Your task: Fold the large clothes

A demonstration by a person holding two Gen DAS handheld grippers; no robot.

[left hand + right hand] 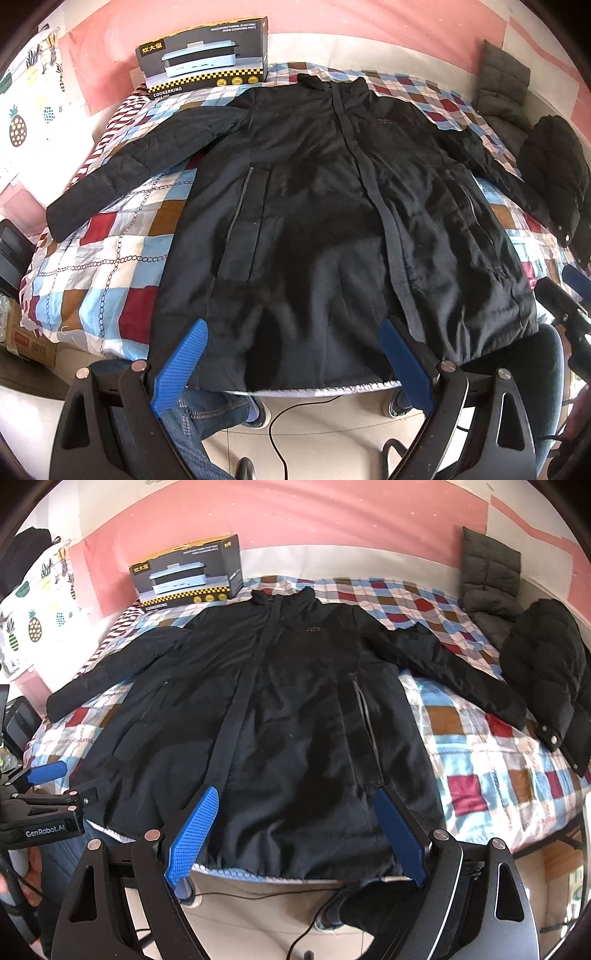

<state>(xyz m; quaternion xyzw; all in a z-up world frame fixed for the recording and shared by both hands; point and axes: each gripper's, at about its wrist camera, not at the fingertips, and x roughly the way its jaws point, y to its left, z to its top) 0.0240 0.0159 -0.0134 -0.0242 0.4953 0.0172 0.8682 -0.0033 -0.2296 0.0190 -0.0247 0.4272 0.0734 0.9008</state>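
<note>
Left wrist view shows the long black padded coat (317, 206) spread front-up along the middle of the patchwork-quilted bed (110, 266), collar toward the far edge, hem hanging a little over the near edge, both sleeves splayed out. The left gripper (291, 365) hovers at the hem with its blue fingers spread wide and holding nothing; the right gripper (295, 834) is likewise released over the hem. The likely trouble, I judge, is slippery bulk — a pinch of the outer shell alone could let the lining sag, and the overhanging hem could drag the coat off the near edge. The right sleeve ends just beside a black puffer jacket (546, 672) at the right edge, so a fold may snag it; a black appliance box (203, 55) crowds the far-left corner. Open quilt lies on both sides of the coat's body.
</note>
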